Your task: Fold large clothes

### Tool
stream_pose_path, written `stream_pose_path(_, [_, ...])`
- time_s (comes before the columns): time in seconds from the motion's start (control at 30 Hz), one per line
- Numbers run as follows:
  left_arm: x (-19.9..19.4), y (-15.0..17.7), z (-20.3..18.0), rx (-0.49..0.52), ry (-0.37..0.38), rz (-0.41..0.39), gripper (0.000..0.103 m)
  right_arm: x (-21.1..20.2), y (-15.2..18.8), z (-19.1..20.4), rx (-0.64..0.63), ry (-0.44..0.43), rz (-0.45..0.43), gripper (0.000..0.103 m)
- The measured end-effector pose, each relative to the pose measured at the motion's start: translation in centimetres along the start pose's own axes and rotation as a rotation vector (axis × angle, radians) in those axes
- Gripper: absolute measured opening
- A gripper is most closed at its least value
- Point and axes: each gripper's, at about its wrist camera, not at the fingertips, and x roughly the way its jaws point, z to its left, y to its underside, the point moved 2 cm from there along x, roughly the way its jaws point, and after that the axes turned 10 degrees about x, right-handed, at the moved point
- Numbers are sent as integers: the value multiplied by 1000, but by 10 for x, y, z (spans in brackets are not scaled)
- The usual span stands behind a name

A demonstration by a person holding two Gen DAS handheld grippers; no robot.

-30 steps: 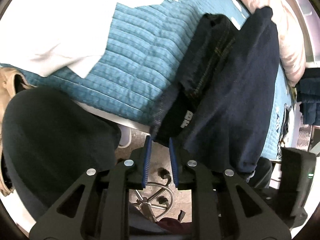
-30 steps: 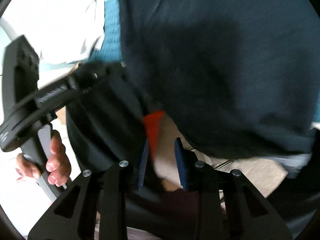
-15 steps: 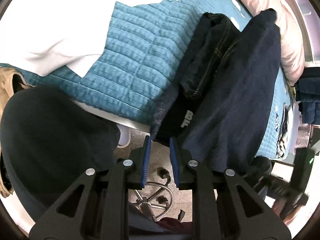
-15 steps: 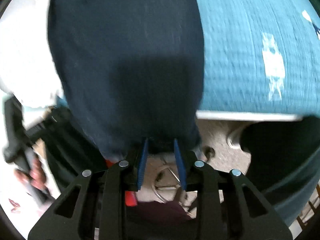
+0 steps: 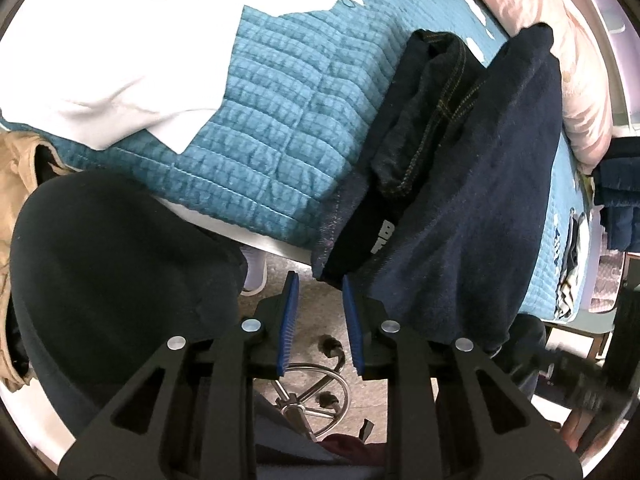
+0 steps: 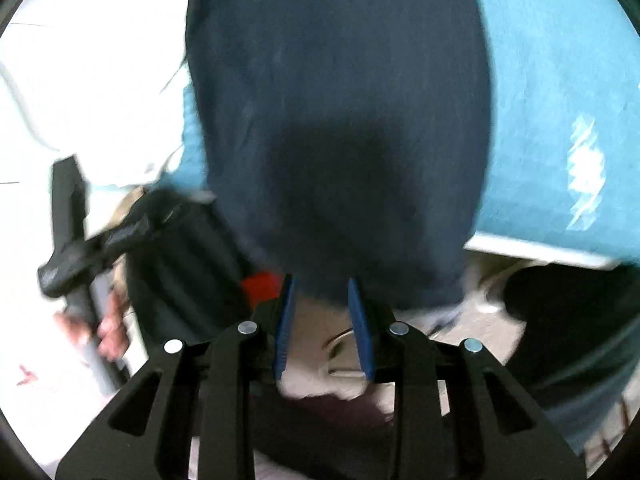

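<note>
Dark navy jeans (image 5: 460, 168) lie folded lengthwise on a teal quilted bed (image 5: 280, 128), their end hanging over the bed's near edge. My left gripper (image 5: 319, 280) is open and empty, its blue pads just below the hanging hem, not touching it. In the right wrist view the same dark jeans (image 6: 340, 120) fill the middle, blurred. My right gripper (image 6: 320, 284) is open, its fingertips at the lower edge of the cloth with nothing clamped between them. The other gripper and the hand holding it (image 6: 76, 240) show at the left.
A white garment (image 5: 100, 52) lies on the bed's left part, a pink pillow (image 5: 560, 40) at the far right. My dark-trousered knee (image 5: 112, 272) sits lower left. A stool's chrome base (image 5: 316, 396) stands on the floor below. Folded dark clothes (image 5: 620, 200) are stacked at right.
The right gripper swung across the jeans and now sits at their hanging lower edge. The left gripper stayed open just below the hem, hardly moving.
</note>
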Motion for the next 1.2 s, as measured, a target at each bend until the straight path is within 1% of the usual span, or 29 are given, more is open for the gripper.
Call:
stream_pose_path(0.1, [-2, 0, 6, 0, 6, -7, 24, 3, -4, -24, 40, 103, -23, 26])
stream_pose_path(0.13, [-2, 0, 6, -2, 6, -8, 25, 11, 0, -45, 79, 139, -11, 26])
stream_pose_path(0.17, [-1, 0, 6, -2, 5, -6, 26, 18, 5, -59, 117, 129, 10, 28])
stream_pose_path(0.2, [1, 0, 6, -2, 5, -1, 26, 22, 6, -69, 148, 88, 23, 28])
stream_pose_path(0.23, [3, 0, 5, -2, 5, 5, 26, 30, 10, -82, 190, 19, 18, 28])
stream_pose_path(0.3, [6, -1, 3, 1, 6, 17, 26, 38, 16, -99, 246, -47, 4, 29])
stream_pose_path(0.37, [7, -1, -1, 17, 7, 20, 26, 37, 23, -110, 288, -102, 1, 29])
stream_pose_path(0.4, [6, -1, -4, 22, 10, 17, 26, 37, 27, -111, 286, -109, 9, 29])
stream_pose_path(0.43, [6, -2, -6, 24, 16, 14, 26, 44, 36, -110, 281, -98, 62, 29])
stream_pose_path(0.5, [6, -4, -9, 28, 18, 11, 26, 50, 51, -111, 286, -115, 124, 28])
stream_pose_path(0.53, [6, -4, -9, 31, 15, 10, 26, 54, 59, -108, 263, -106, 168, 26])
stream_pose_path(0.57, [6, -4, -10, 31, 14, 10, 26, 55, 62, -103, 246, -103, 176, 25])
stream_pose_path(0.6, [6, -5, -10, 30, 12, 12, 26, 54, 63, -96, 229, -106, 167, 25])
stream_pose_path(0.63, [6, -4, -9, 31, 10, 12, 26, 44, 62, -84, 195, -117, 138, 25])
stream_pose_path(0.7, [4, -4, -7, 28, 3, 12, 26, 20, 53, -58, 119, -128, 66, 25])
stream_pose_path(0.73, [3, -3, -6, 24, 3, 12, 26, 3, 44, -38, 53, -131, 14, 25])
stream_pose_path(0.77, [2, -4, -5, 17, 3, 9, 26, -7, 34, -14, 2, -135, -27, 25])
stream_pose_path(0.8, [1, -5, -3, 12, 1, 5, 26, -12, 28, -2, -24, -138, -53, 25])
stream_pose_path(0.83, [-1, -5, -1, 8, 1, -1, 26, -17, 13, 17, -76, -124, -101, 25])
stream_pose_path(0.9, [-4, -5, 0, 5, 1, -7, 26, -16, -15, 45, -137, -87, -170, 18])
stream_pose_path(0.93, [-5, -5, -1, 6, -2, -9, 26, -10, -34, 61, -148, -77, -183, 14])
stream_pose_path(1.0, [-7, -4, -2, 14, -9, -12, 26, 6, -65, 83, -151, -73, -162, 11])
stream_pose_path(1.03, [-7, -4, -2, 14, -7, -13, 26, 20, -82, 95, -145, -47, -158, 10])
stream_pose_path(1.1, [-7, -6, -4, 20, -4, -11, 26, 53, -112, 99, -127, 38, -132, 9])
stream_pose_path(1.17, [-6, -6, -7, 33, -7, -8, 30, 97, -135, 90, -95, 123, -95, 9])
stream_pose_path(1.2, [-5, -7, -10, 39, -4, -6, 30, 103, -138, 88, -85, 124, -90, 9])
